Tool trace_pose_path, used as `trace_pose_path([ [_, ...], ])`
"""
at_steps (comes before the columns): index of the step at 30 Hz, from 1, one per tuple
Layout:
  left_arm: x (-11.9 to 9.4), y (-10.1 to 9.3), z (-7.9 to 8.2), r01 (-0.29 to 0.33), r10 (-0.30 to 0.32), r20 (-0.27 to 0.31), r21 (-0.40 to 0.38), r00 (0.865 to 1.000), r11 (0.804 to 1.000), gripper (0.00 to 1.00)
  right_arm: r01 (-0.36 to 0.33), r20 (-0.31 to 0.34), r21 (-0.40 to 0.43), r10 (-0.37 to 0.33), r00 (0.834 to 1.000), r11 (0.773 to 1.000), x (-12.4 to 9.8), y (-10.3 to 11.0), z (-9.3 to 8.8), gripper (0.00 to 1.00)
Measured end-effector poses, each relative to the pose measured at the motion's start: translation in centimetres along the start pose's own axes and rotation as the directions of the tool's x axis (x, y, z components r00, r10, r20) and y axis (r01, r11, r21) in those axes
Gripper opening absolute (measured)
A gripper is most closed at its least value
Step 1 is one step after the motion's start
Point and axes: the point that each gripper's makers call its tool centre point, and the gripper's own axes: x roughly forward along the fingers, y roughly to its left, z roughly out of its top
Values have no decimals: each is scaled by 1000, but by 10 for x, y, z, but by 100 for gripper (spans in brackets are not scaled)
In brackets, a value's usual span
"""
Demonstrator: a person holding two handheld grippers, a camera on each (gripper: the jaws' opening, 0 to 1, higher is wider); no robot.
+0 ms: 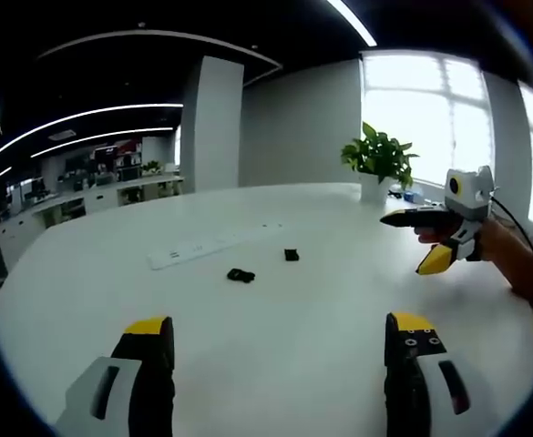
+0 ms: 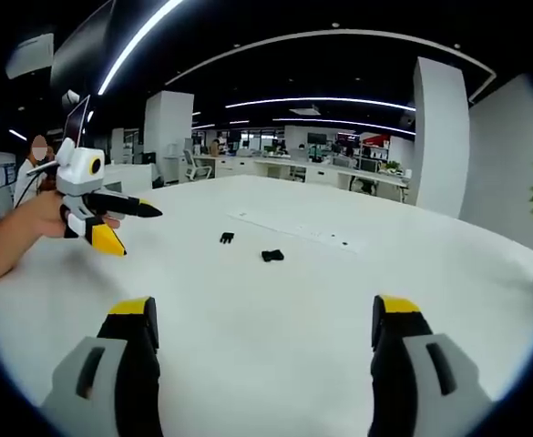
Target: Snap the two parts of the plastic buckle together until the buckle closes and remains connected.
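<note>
Two small black buckle parts lie apart on the white table [image 1: 275, 382]. In the left gripper view one part [image 1: 240, 275] lies nearer and the other [image 1: 291, 255] a little farther right. The right gripper view shows them as well, one part [image 2: 227, 238] to the left of the other part [image 2: 272, 256]. My left gripper [image 1: 280, 332] is open and holds nothing, well short of both parts. My right gripper [image 2: 264, 314] is likewise open and holds nothing. Each gripper appears in the other's view, held by a hand above the table: right gripper [image 1: 414, 240], left gripper [image 2: 137, 229].
A long white power strip [image 1: 216, 244] lies flat behind the parts, also seen as power strip [image 2: 293, 228]. A potted plant [image 1: 380, 157] stands at the table's far edge by the window. Desks and a pillar [image 2: 441, 137] fill the office beyond.
</note>
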Motion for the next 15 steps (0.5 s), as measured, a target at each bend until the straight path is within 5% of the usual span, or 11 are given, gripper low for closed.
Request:
trace_pose_path([
  [15,12,7,1,8,-8,-9,0,1000,1000,96,-3,-18,3,3,1000,1000,12,-6,-5,97],
])
